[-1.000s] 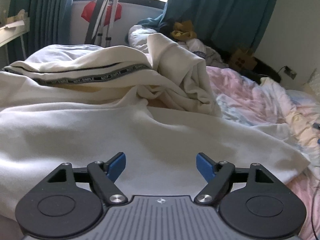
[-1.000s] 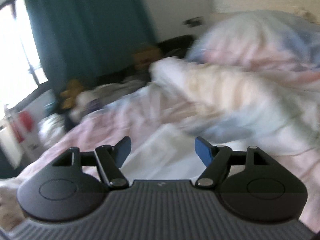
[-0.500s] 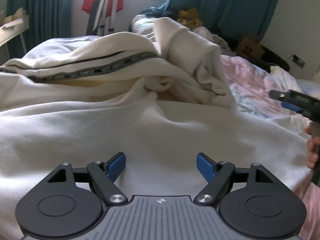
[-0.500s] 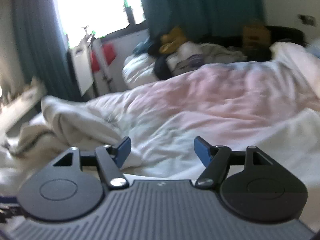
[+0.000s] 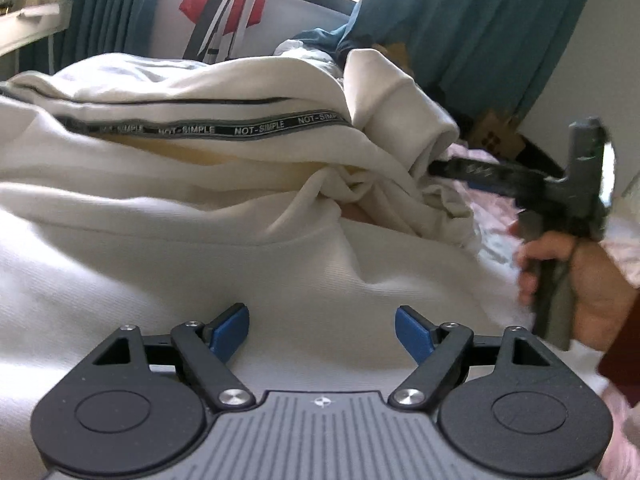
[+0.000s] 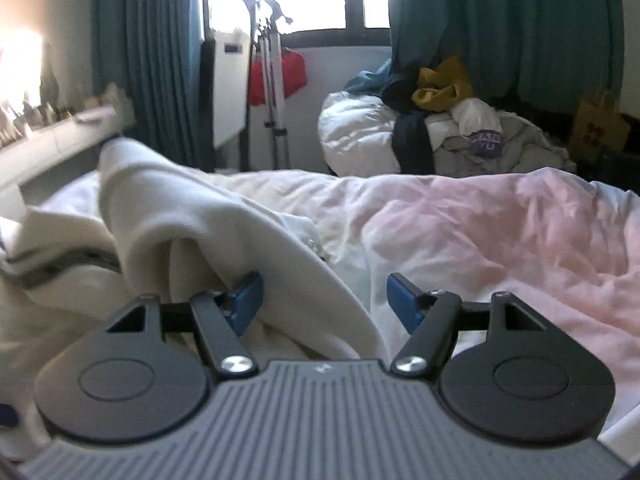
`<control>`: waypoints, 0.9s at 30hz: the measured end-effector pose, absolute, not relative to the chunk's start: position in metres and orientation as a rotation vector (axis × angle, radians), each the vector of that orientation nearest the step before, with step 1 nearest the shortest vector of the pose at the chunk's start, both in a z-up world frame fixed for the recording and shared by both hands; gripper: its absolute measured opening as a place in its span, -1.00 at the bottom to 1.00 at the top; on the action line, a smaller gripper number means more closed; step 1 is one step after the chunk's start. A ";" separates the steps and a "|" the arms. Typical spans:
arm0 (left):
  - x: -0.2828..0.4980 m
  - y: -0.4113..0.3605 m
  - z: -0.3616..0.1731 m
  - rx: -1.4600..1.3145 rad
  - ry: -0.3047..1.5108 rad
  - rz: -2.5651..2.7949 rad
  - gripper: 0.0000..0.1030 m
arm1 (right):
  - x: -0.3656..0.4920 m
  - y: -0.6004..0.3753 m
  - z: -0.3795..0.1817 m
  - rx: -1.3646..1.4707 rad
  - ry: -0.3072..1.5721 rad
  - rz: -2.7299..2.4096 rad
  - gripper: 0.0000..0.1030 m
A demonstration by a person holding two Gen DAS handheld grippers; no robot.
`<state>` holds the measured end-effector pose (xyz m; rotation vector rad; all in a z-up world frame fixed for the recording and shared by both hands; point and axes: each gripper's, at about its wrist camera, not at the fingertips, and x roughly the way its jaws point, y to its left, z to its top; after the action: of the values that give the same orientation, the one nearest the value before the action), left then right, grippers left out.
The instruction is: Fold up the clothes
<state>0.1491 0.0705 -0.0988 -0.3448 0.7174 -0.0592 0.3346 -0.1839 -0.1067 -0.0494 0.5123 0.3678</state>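
From the left wrist camera, the left gripper [image 5: 322, 326] hovers low over the cream sweatshirt [image 5: 168, 240], its blue-padded jaws spread wide with only cloth between them and nothing gripped. The sweatshirt lies crumpled across the bed, filling most of this view. Beyond the gripper, a dark woven tape [image 5: 224, 130] runs along a fold and reads "NOT-SIMPLE" again and again. To the right of the sweatshirt's bunched cuff, the person's right hand [image 5: 576, 280] clasps the handle of the right gripper, whose dark body reaches in to the cuff; its tips are buried in cloth there, and the hand is blurred.

From the right wrist camera, the right gripper [image 6: 322, 298] has its jaws spread, with a raised fold of the sweatshirt [image 6: 208, 232] lying between them and against the left pad, not pinched. Right of the sweatshirt spreads a pink duvet [image 6: 500, 232]. Behind it, a heap of clothes [image 6: 440, 120] shows a purple patch with unreadable lettering.
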 end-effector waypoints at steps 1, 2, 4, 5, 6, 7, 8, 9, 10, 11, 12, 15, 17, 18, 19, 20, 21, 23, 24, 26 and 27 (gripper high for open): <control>0.149 0.070 -0.099 -0.350 0.716 -0.060 0.63 | 0.338 -0.182 -0.110 -0.047 0.532 0.368 0.36; 0.148 0.069 -0.099 -0.344 0.715 -0.058 0.64 | 0.341 -0.181 -0.113 -0.037 0.554 0.371 0.33; 0.150 0.067 -0.098 -0.335 0.713 -0.057 0.64 | 0.344 -0.189 -0.110 0.011 0.571 0.372 0.09; 0.150 0.067 -0.098 -0.336 0.712 -0.057 0.64 | 0.346 -0.194 -0.107 0.036 0.573 0.370 -0.26; 0.149 0.068 -0.097 -0.340 0.711 -0.057 0.64 | 0.347 -0.199 -0.103 0.062 0.575 0.368 -0.64; 0.149 0.069 -0.097 -0.348 0.709 -0.058 0.64 | 0.348 -0.204 -0.099 0.088 0.577 0.367 -0.69; 0.149 0.070 -0.097 -0.360 0.706 -0.058 0.64 | 0.350 -0.209 -0.096 0.113 0.578 0.365 -0.75; 0.148 0.071 -0.096 -0.372 0.703 -0.058 0.64 | 0.351 -0.214 -0.092 0.139 0.580 0.363 -0.77; 0.148 0.072 -0.096 -0.382 0.699 -0.059 0.64 | 0.352 -0.221 -0.085 0.165 0.564 0.355 -0.78; 0.149 0.073 -0.096 -0.392 0.696 -0.059 0.64 | 0.352 -0.232 -0.073 0.180 0.526 0.340 -0.79; 0.149 0.074 -0.096 -0.402 0.693 -0.059 0.64 | 0.352 -0.241 -0.061 0.183 0.492 0.324 -0.80; 0.149 0.075 -0.096 -0.423 0.684 -0.063 0.64 | 0.359 -0.271 -0.023 0.149 0.397 0.241 -0.81; 0.150 0.074 -0.097 -0.424 0.682 -0.076 0.64 | 0.371 -0.292 0.001 0.110 0.342 0.168 -0.82; 0.150 0.073 -0.097 -0.421 0.681 -0.081 0.64 | 0.378 -0.304 0.012 0.099 0.322 0.130 -0.83; 0.151 0.072 -0.097 -0.412 0.679 -0.082 0.64 | 0.385 -0.316 0.024 0.088 0.302 0.092 -0.85; 0.151 0.070 -0.098 -0.402 0.678 -0.082 0.64 | 0.392 -0.327 0.035 0.074 0.283 0.059 -0.88; 0.152 0.070 -0.098 -0.397 0.677 -0.085 0.64 | 0.397 -0.337 0.044 0.048 0.256 0.024 -0.94; 0.153 0.069 -0.099 -0.398 0.674 -0.093 0.64 | 0.404 -0.361 0.064 -0.018 0.155 -0.059 -0.94; 0.154 0.069 -0.099 -0.398 0.672 -0.097 0.64 | 0.409 -0.376 0.068 -0.015 0.141 -0.086 -0.94; 0.157 0.069 -0.100 -0.399 0.674 -0.102 0.64 | 0.414 -0.411 0.063 0.034 0.171 -0.133 -0.93; 0.159 0.069 -0.101 -0.399 0.677 -0.102 0.64 | 0.413 -0.427 0.054 0.075 0.194 -0.144 -0.93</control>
<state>0.1587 0.0691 -0.1011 -0.3994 0.6769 -0.1024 0.4132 -0.4274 0.0537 0.0751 0.1945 -0.1443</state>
